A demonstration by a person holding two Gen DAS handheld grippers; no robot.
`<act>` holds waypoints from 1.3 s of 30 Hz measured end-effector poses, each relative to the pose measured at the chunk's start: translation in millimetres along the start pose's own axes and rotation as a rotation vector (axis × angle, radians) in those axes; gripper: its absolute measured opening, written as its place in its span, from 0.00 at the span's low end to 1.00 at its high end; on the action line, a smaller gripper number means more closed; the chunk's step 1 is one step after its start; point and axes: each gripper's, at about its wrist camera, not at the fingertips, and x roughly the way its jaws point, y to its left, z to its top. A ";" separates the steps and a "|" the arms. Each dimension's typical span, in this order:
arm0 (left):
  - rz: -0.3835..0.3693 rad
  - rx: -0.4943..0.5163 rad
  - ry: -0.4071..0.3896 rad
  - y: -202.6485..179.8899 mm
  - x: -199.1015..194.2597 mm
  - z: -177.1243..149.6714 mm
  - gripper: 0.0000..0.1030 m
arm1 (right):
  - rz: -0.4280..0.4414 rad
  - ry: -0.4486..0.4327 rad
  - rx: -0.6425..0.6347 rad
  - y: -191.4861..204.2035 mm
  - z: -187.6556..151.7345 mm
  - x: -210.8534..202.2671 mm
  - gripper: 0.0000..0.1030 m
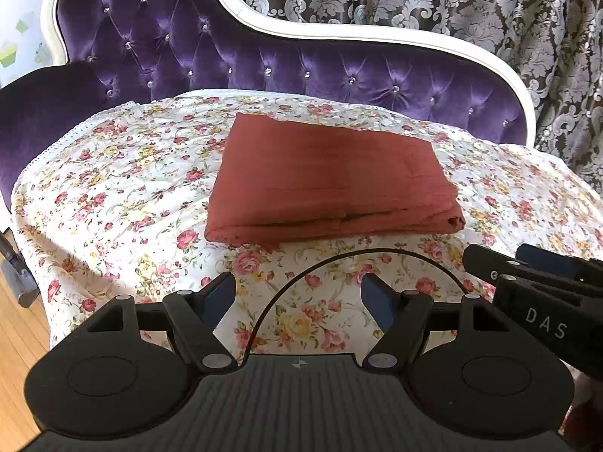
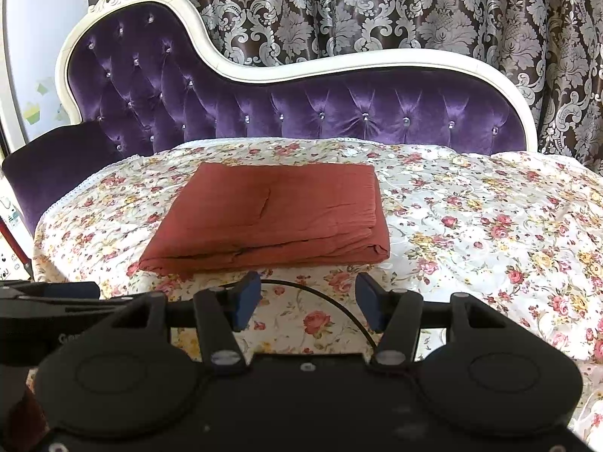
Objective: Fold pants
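left gripper [image 1: 297,297] released, nothing between jaws; right gripper [image 2: 307,297] likewise spread and empty, both hovering short of near edge. largest to smallest: purple chaise [image 1: 264,71], floral cover [image 1: 113,188], then rust pants [image 1: 328,180] lying mid-cover as neat layered rectangle. folding judged finished; nothing obvious left but pulling away.

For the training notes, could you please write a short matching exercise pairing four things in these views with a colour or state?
Things:
1. pants
2. sofa back
3. cover
4. left gripper

Descriptions:
A. purple, tufted
B. open, holding nothing
C. rust red, folded flat
D. white with a rose print

Pairs: 1-C, 2-A, 3-D, 4-B
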 end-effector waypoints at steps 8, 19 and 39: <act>-0.006 0.008 0.009 -3.0 1.4 2.1 0.70 | 0.001 0.001 0.003 -0.4 0.7 0.5 0.57; -0.021 0.034 0.028 -12.4 5.8 0.8 0.70 | -0.020 0.021 0.033 -3.1 0.4 2.0 0.57; -0.040 0.052 0.066 -15.2 8.0 -3.7 0.70 | -0.033 0.050 0.057 -1.3 -8.2 5.1 0.58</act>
